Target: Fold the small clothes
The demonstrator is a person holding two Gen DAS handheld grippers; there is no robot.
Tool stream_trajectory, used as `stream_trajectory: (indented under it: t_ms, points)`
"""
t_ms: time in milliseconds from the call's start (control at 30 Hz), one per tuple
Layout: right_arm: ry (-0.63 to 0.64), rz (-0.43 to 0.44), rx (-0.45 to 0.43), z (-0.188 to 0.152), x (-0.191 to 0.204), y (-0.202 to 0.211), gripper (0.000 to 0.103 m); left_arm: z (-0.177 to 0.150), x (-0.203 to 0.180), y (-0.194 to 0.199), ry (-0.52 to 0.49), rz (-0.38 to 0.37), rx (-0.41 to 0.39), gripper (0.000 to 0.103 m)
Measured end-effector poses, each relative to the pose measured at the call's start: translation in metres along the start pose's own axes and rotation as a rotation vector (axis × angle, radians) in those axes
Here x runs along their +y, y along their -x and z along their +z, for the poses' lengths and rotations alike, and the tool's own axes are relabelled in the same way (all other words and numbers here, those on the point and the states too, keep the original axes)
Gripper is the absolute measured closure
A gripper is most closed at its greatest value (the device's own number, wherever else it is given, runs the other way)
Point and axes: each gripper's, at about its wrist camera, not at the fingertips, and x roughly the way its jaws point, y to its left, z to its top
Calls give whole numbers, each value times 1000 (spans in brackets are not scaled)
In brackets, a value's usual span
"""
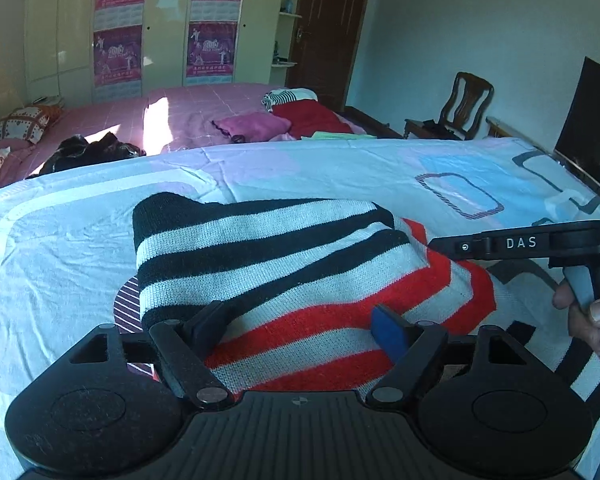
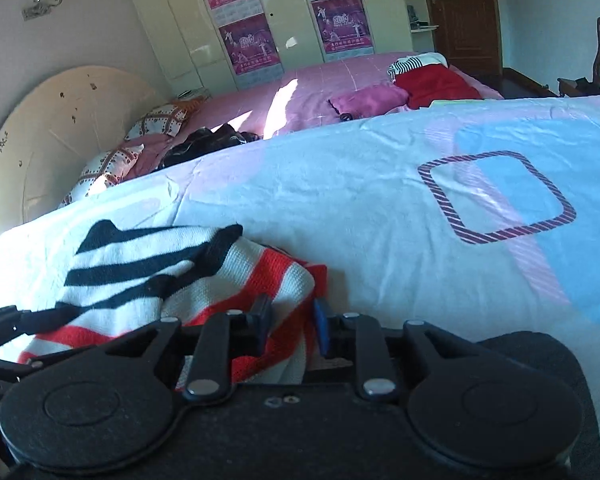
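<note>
Covering tongs' (image 2: 290,326) tips, striped sweater (image 2: 148,264), grip unclear

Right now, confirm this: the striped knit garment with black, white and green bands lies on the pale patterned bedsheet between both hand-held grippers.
Wrong in one respect: the bands on the striped knit garment are black, white and red, not green. The left wrist view shows it plainly. It does lie on the pale patterned bedsheet, with the left hand-held gripper and right hand-held gripper at it.

Only readable bit is "DAS" in white letters on the black right gripper (image 1: 520,243) reaching in over the striped sweater (image 1: 284,264), while the purple posters (image 1: 118,56) on the wardrobe behind have print too blurry to make out.
</note>
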Motion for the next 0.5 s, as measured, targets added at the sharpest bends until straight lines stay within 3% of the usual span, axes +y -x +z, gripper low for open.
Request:
stream_trajectory:
  t_ms: [100,200,267,333,400,500]
  points:
    - [-7,48,-74,-7,3,40,76,-5,4,34,24,-22,-59,25]
    - [31,113,-63,-26,11,73,70,-23,14,64,72,-23,-96,25]
    - [78,156,-45,-43,18,86,61,-36,20,68,95,-23,-75,25]
    - [143,122,-18,-59,25,87,60,-55,25,67,98,-17,-43,25]
    - [176,75,17,-74,22,79,61,-69,35,65,168,-44,-19,25]
    - [75,97,15,-74,12,82,59,-78,45,72,253,-63,-24,25]
